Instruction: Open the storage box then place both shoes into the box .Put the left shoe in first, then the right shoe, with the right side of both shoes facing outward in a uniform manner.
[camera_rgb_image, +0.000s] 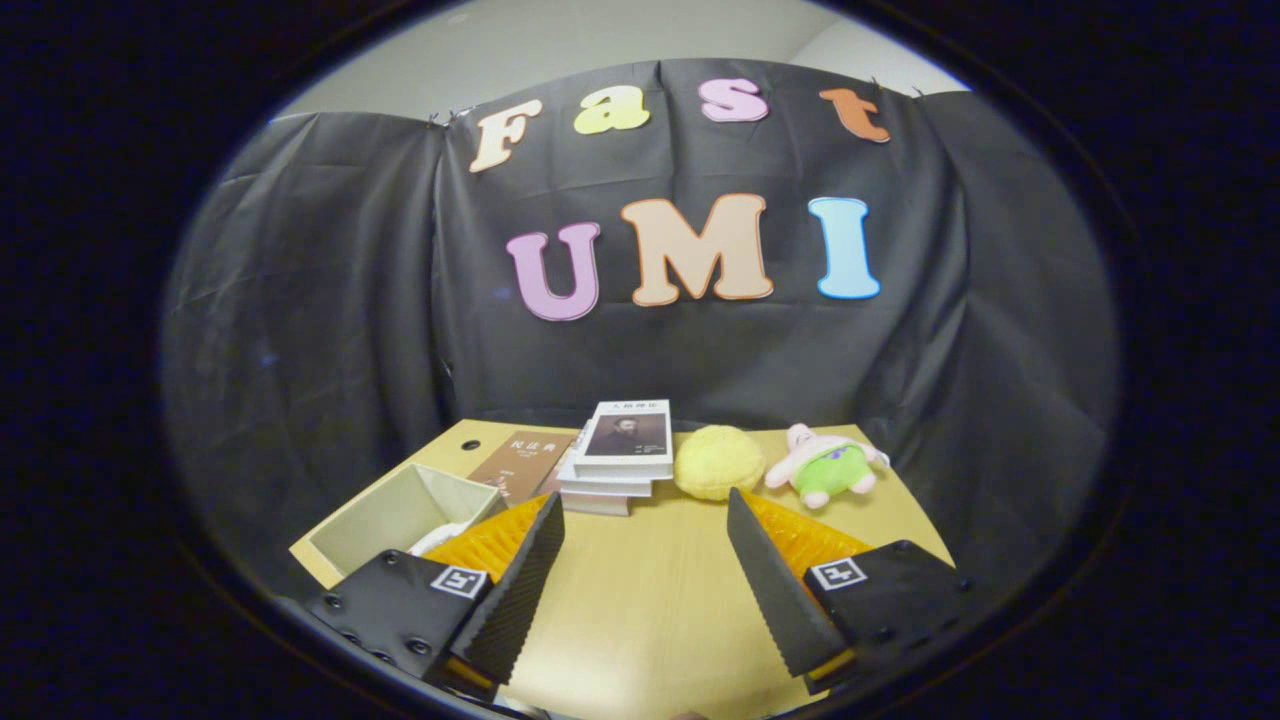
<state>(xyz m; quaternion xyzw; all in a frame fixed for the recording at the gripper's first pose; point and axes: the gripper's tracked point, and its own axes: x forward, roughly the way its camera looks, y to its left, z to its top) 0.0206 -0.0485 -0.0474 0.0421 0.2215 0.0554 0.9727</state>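
Note:
My gripper (645, 525) stands open above the wooden table (650, 600), with bare table top between its fingers. To the left of the left finger (525, 575) sits an open pale storage box (395, 510). Something white (440, 537) peeks up inside the box, right behind that finger; I cannot tell what it is.
Beyond the fingers, at the back of the table, lies a stack of books (620, 455) with a brown book (520, 462) beside it. A yellow round plush (718, 462) and a pink and green plush toy (828, 465) sit to the right of the books.

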